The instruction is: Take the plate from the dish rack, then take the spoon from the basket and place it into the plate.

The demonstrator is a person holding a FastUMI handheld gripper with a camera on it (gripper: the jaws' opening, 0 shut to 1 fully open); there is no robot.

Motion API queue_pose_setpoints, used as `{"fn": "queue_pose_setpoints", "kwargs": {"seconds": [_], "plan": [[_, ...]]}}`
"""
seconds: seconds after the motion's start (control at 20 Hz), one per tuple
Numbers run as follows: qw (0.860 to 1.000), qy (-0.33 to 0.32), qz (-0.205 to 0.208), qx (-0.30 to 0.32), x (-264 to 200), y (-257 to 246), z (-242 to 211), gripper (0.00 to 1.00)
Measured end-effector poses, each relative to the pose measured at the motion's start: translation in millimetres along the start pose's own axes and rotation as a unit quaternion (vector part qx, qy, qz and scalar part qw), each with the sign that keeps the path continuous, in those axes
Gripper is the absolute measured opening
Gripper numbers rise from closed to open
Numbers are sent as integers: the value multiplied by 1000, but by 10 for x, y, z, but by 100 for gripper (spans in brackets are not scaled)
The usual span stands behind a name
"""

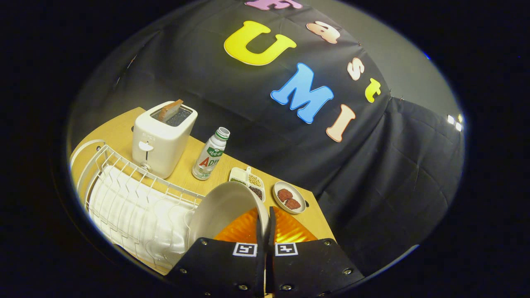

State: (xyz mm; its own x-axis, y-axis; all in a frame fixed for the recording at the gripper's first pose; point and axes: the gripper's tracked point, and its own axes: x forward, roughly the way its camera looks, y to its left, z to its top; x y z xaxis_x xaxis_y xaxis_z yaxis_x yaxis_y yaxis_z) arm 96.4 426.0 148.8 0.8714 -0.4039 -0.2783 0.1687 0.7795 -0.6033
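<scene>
While the gripper [265, 219] pinches the plate [225, 209] rim, the dish rack [124, 186] sits left; toaster [162, 138] and bottle [210, 155] stand far.

White round plate [223, 209] standing tilted on edge at the right end of the white wire dish rack [124, 190], rim pinched between the closed fingers [260, 231].
</scene>
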Motion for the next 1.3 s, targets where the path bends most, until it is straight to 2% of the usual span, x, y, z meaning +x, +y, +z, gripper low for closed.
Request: {"fn": "queue_pose_setpoints", "kwargs": {"seconds": [0.3,0.65,1.0,1.3], "plan": [[1000,-12,-23,6,-93,-306,94,2],[999,-10,-11,43,-344,-483,24,1],[996,-15,32,85,-792,-438,-120,2],[988,-21,113,106,-1234,-66,-360,2]]}}
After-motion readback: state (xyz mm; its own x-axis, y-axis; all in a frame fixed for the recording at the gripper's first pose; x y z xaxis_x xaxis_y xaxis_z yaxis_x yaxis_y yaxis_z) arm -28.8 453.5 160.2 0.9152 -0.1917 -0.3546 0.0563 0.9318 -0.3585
